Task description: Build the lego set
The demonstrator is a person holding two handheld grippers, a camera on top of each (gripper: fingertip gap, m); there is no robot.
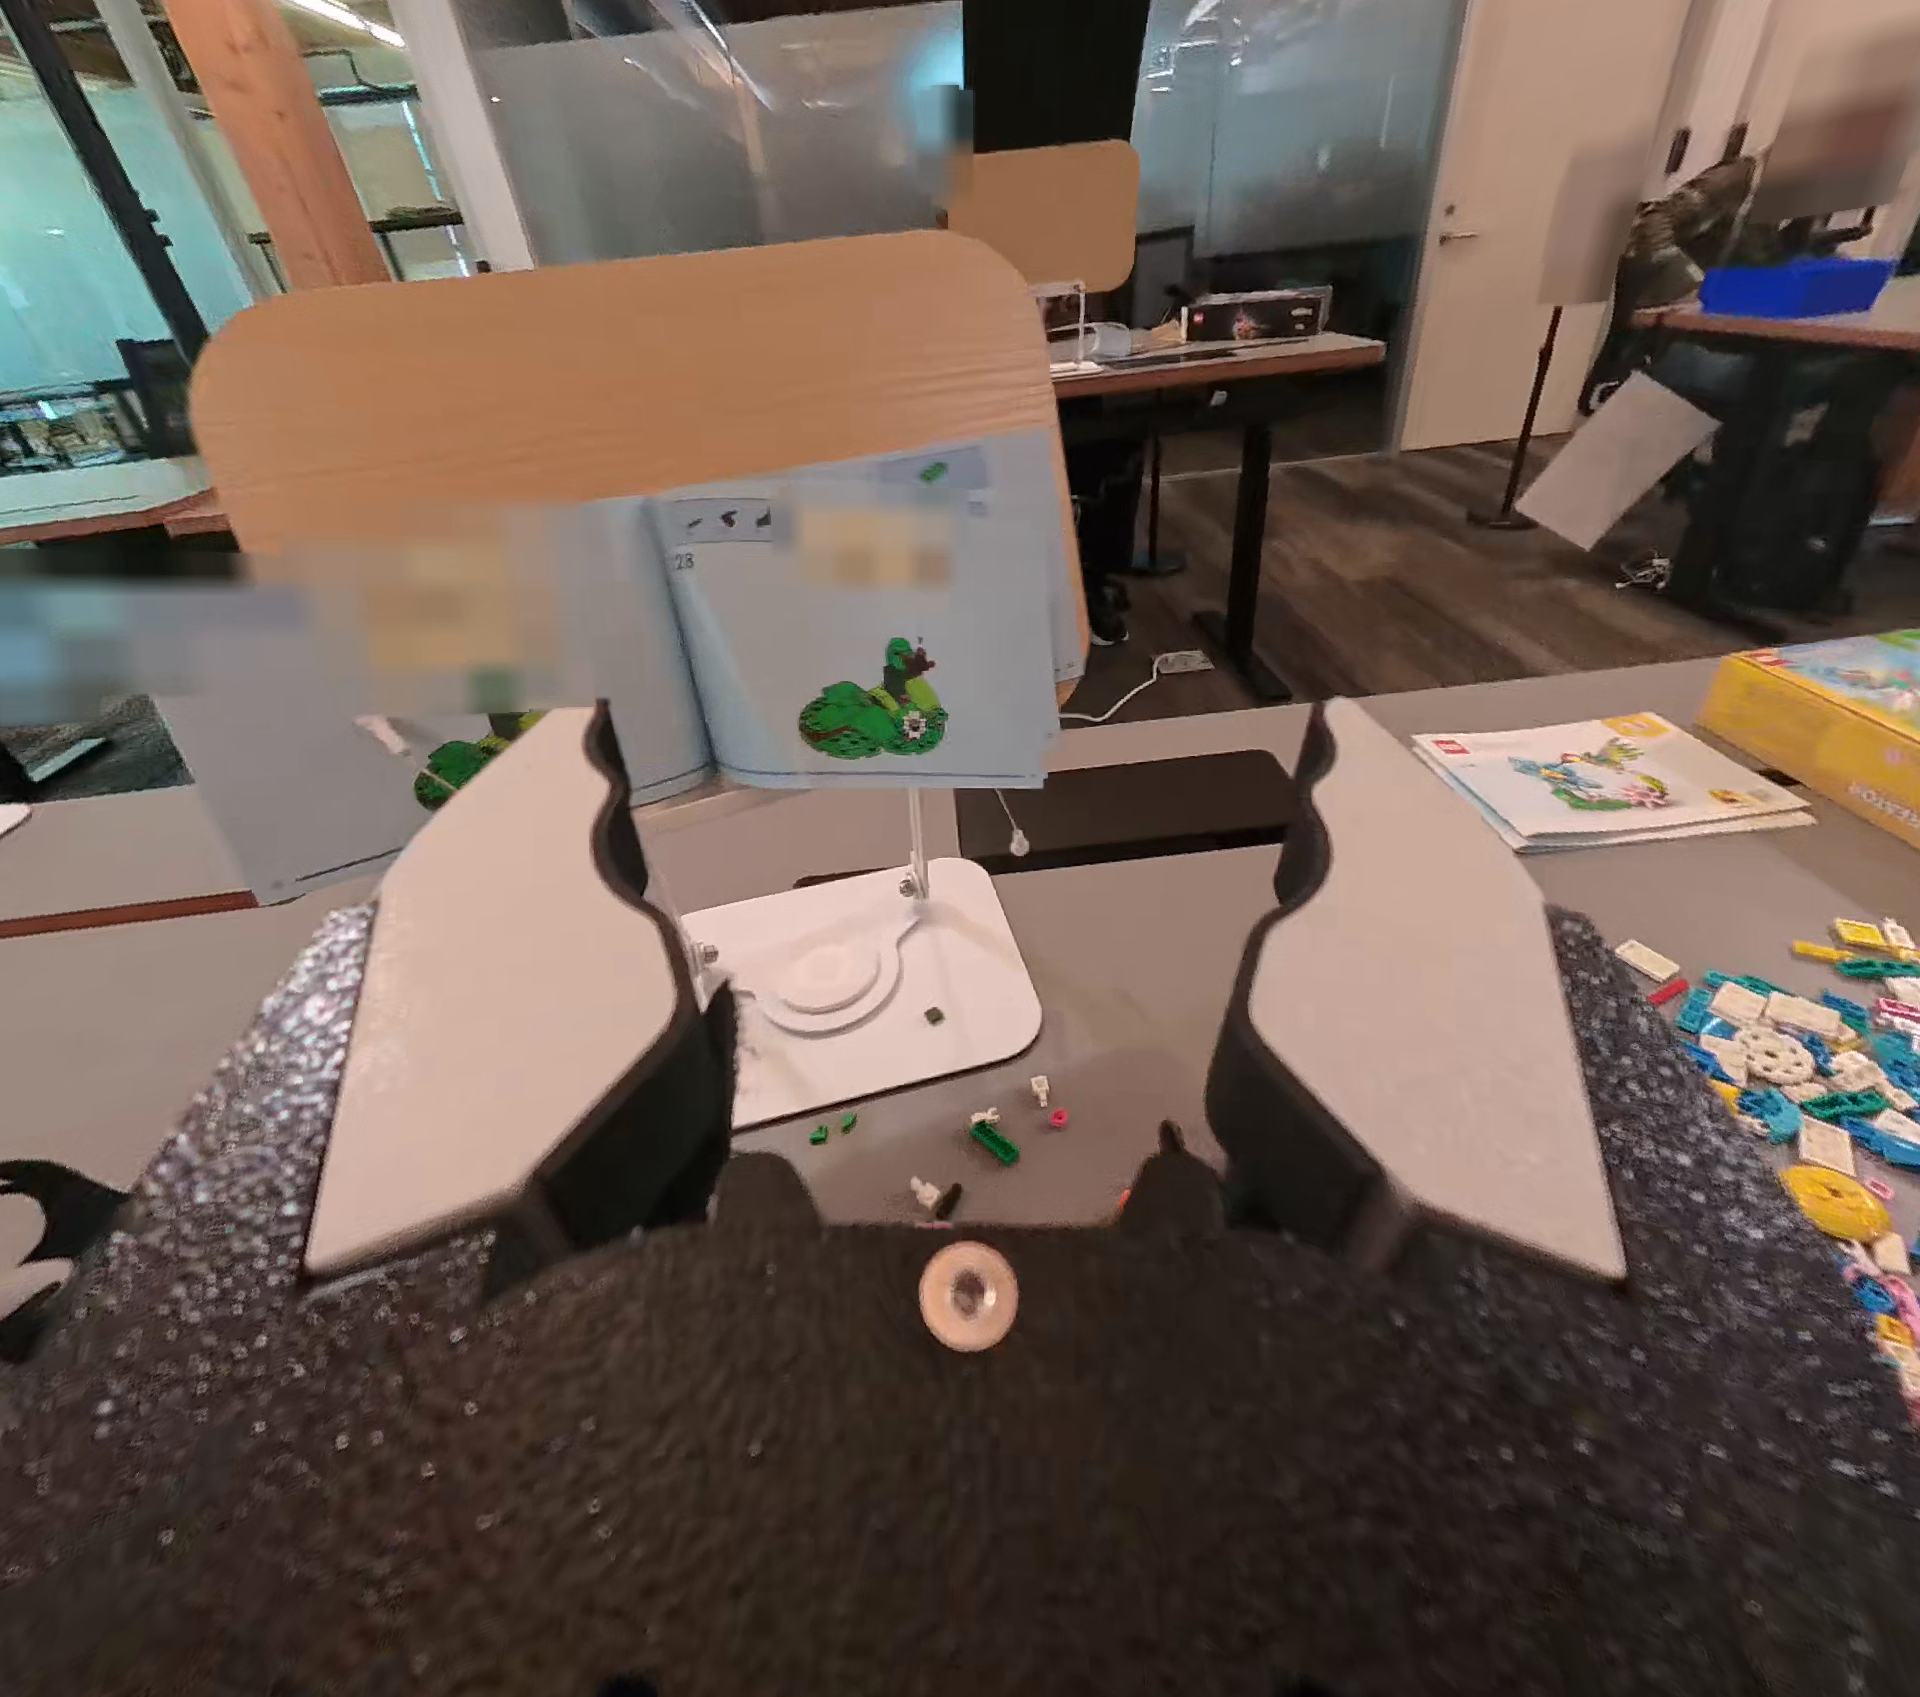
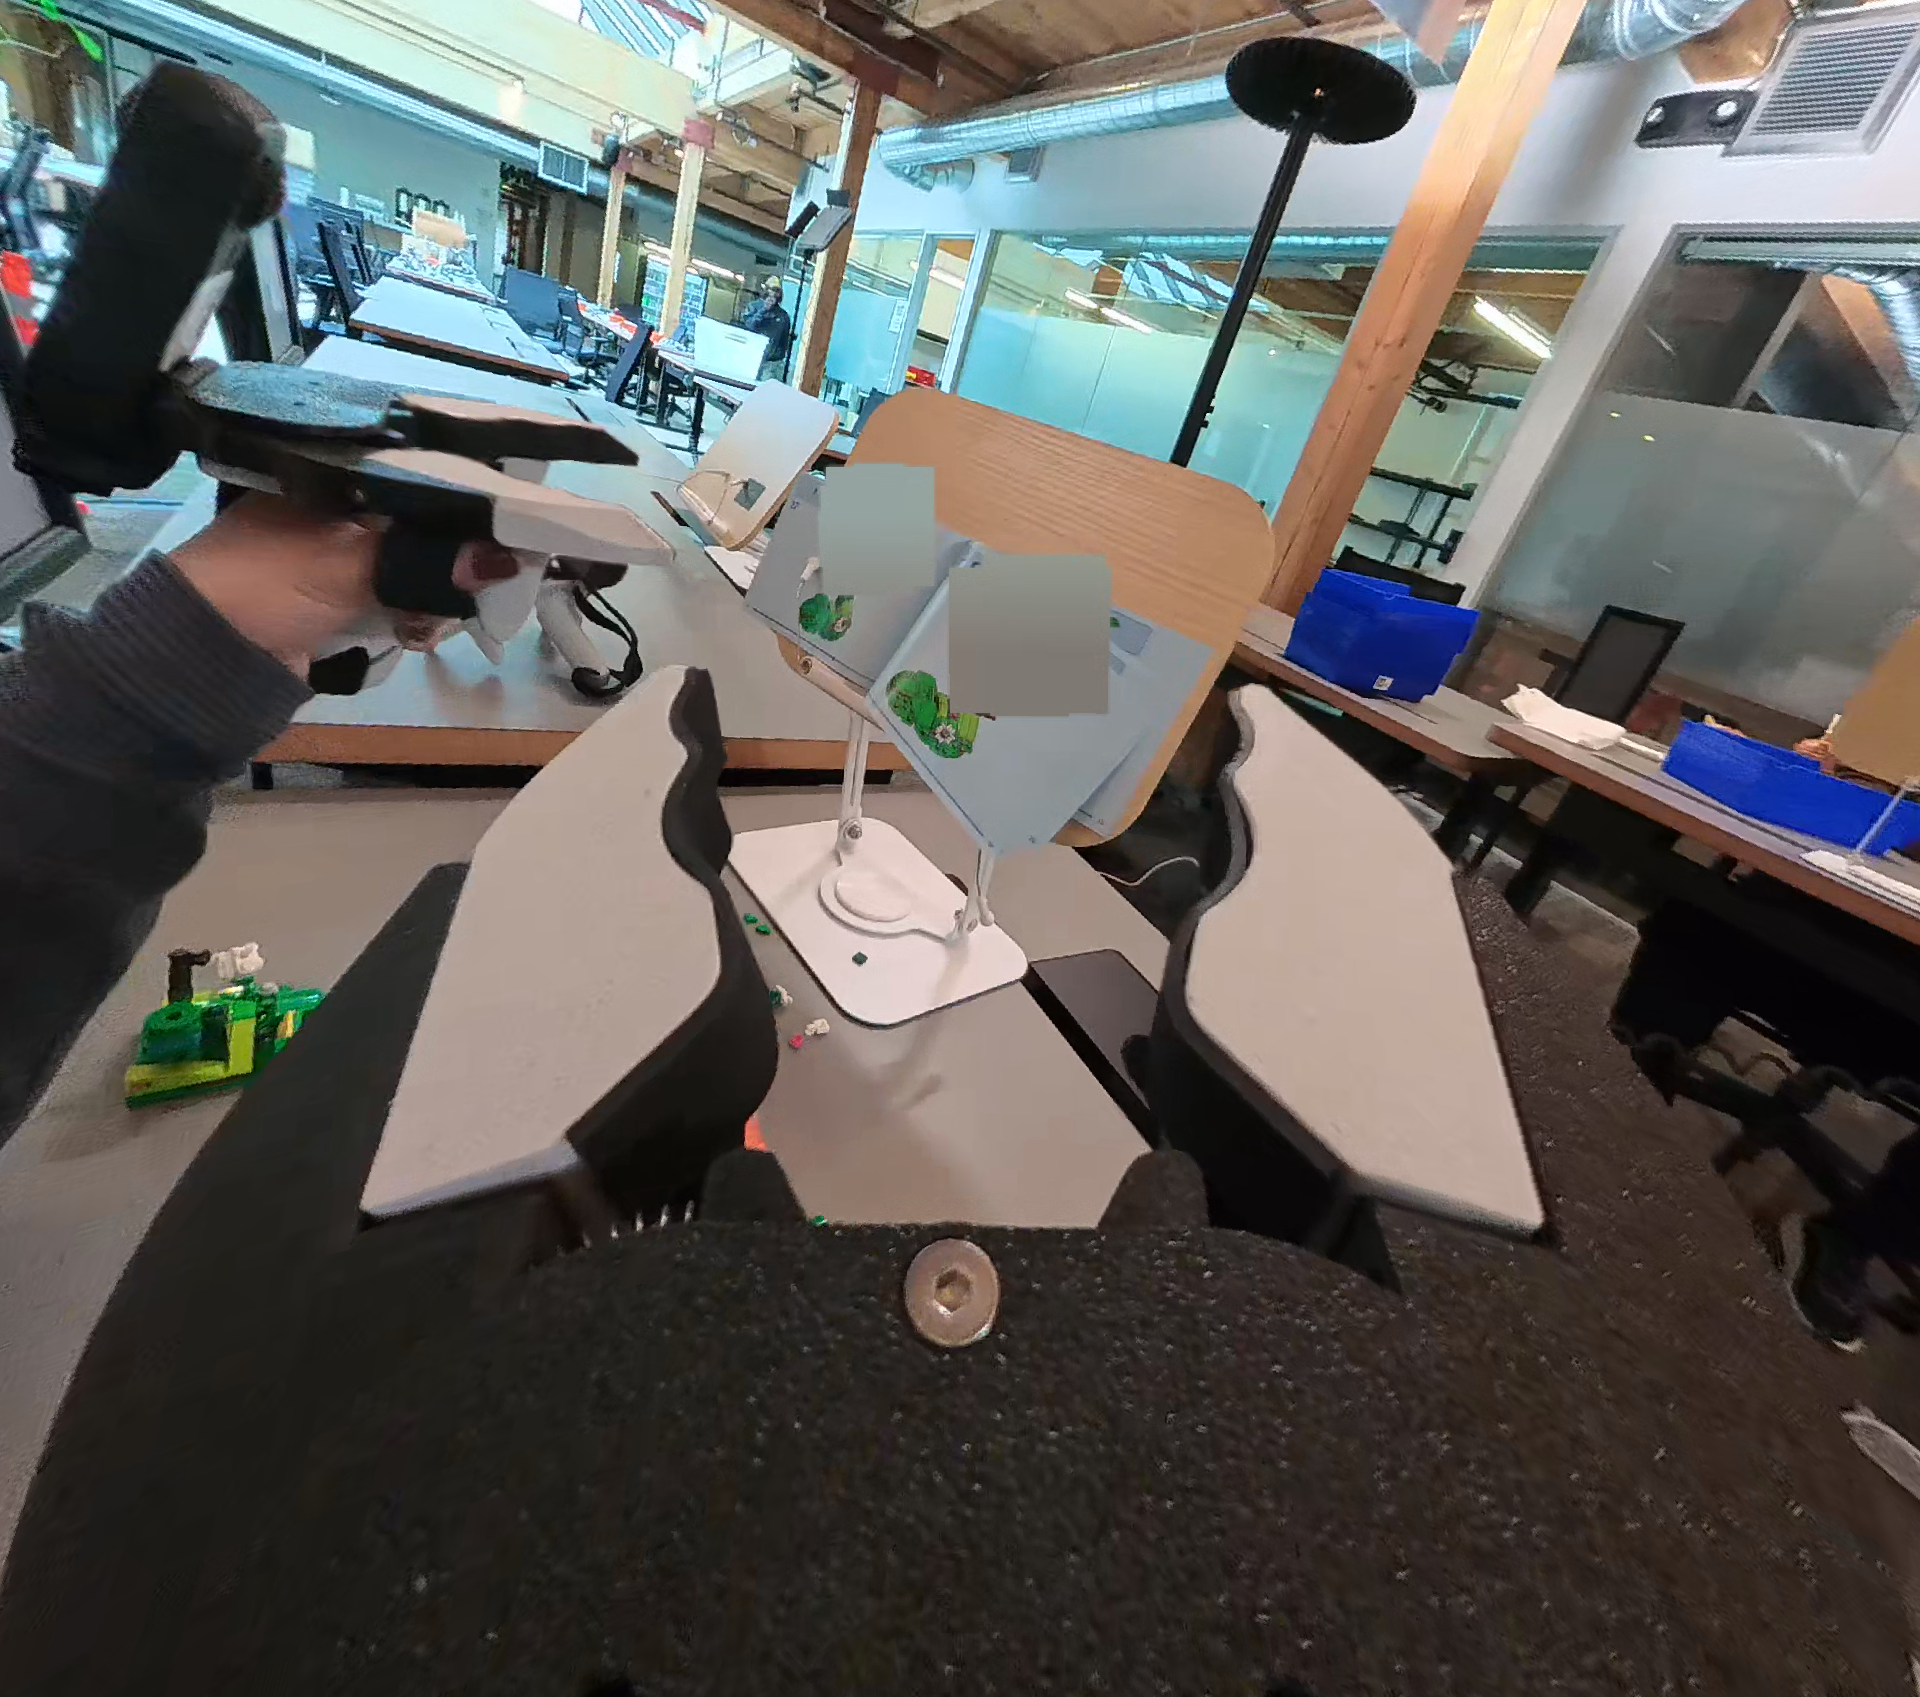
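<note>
A partly built green lego model (image 2: 218, 1034) with a brown and a white piece on top stands on the grey table at the left; its edge also shows in the left wrist view (image 1: 457, 759). My left gripper (image 1: 961, 738) is open and empty, raised above the table; the right wrist view shows it held up in a hand (image 2: 649, 504), above and behind the model. My right gripper (image 2: 971, 702) is open and empty above the table. Several small loose pieces (image 1: 987, 1138) lie in front of the stand, also in the right wrist view (image 2: 800, 1024).
An open instruction booklet (image 1: 873, 639) rests on a white stand (image 1: 966, 951) against a wooden board. A pile of coloured pieces (image 1: 1818, 1055), a second booklet (image 1: 1600, 780) and a yellow box (image 1: 1829, 712) lie to the right. A black flat slab (image 2: 1091, 993) lies beside the stand.
</note>
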